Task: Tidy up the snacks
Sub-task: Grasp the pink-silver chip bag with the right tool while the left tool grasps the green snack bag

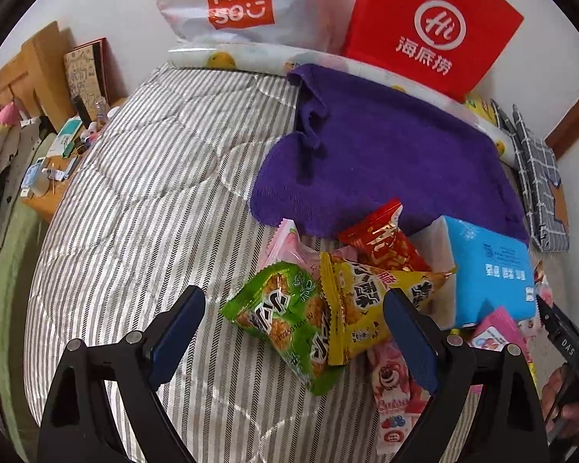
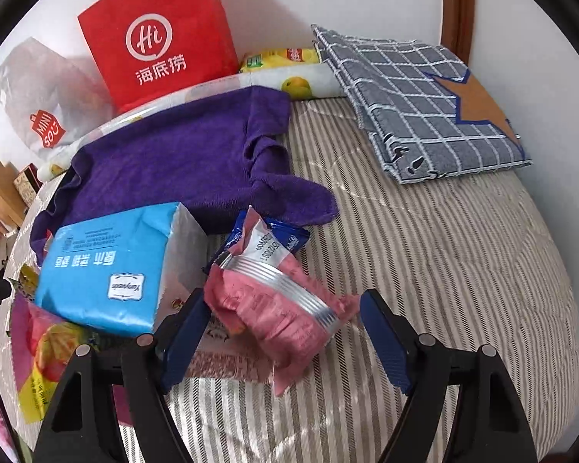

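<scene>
The snacks lie heaped on the striped bed (image 1: 143,177) beside a purple towel (image 1: 386,162). Left tongs (image 1: 295,332) stand apart over the green packet (image 1: 285,320); right tongs (image 2: 283,333) apart around the pink packet (image 2: 281,308). A blue tissue pack (image 2: 108,266) crowds them. Behind: red "Hi" bag (image 1: 432,27), "MINISO" bag (image 1: 235,0).

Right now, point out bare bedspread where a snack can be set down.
Free: striped bedspread left of the purple towel, and the stretch below the folded grey checked cloth. Crowded: around the blue tissue pack and the green snack packet.

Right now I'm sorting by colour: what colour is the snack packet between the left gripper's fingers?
Green packet, clearest in the left wrist view.
</scene>
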Tool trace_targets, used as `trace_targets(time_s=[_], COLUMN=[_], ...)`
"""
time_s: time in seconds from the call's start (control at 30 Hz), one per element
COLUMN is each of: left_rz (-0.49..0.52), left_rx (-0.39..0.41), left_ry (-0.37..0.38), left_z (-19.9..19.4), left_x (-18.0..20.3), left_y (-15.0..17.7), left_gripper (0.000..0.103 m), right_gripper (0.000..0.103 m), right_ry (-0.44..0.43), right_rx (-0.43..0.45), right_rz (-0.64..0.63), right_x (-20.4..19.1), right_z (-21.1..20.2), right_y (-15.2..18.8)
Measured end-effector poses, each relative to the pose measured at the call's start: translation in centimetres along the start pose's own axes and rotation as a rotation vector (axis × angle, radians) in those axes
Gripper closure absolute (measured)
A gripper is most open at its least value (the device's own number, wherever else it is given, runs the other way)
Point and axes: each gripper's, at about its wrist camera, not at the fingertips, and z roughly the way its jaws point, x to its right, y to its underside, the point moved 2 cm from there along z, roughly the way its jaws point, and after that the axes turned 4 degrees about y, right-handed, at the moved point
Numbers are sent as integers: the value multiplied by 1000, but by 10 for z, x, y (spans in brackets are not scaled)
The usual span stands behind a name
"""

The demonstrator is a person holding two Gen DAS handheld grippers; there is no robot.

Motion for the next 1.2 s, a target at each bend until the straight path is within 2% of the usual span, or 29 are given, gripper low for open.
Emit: trace_targets(time_s=[0.17,0.37,0.47,0.63,0.73,0.8,0.87,0.9,1.2], left_rz=[28,-6,1,10,11,30,28,24,21], left_rx=[-20,-30,-46,-66,-67,-63,-67,-70,-38], left_ry=[-12,17,-2,45,38,43,77,91,117], left_z=[9,13,17,30,35,33,30,29,4], left_x=[-2,-16,-19,-20,-18,-15,-14,-15,-20], left_y=[-2,-2,1,13,18,20,23,24,44], left_gripper=[10,10,12,14,15,23,39,42,44], right_gripper=[25,34,37,37,36,37,42,42,44], right_ry=[-25,-9,-4,16,35,26,22,25,41], right_rx=[-5,5,3,10,2,-3,5,8,76], right_rz=[27,-35,-36,-61,-61,-41,-45,-49,-36], right_x=[6,1,2,-1,-1,2,1,1,0], right_z=[8,4,3,0,5,6,2,-1,-46], right_y=[-1,-1,0,6,7,6,7,7,16])
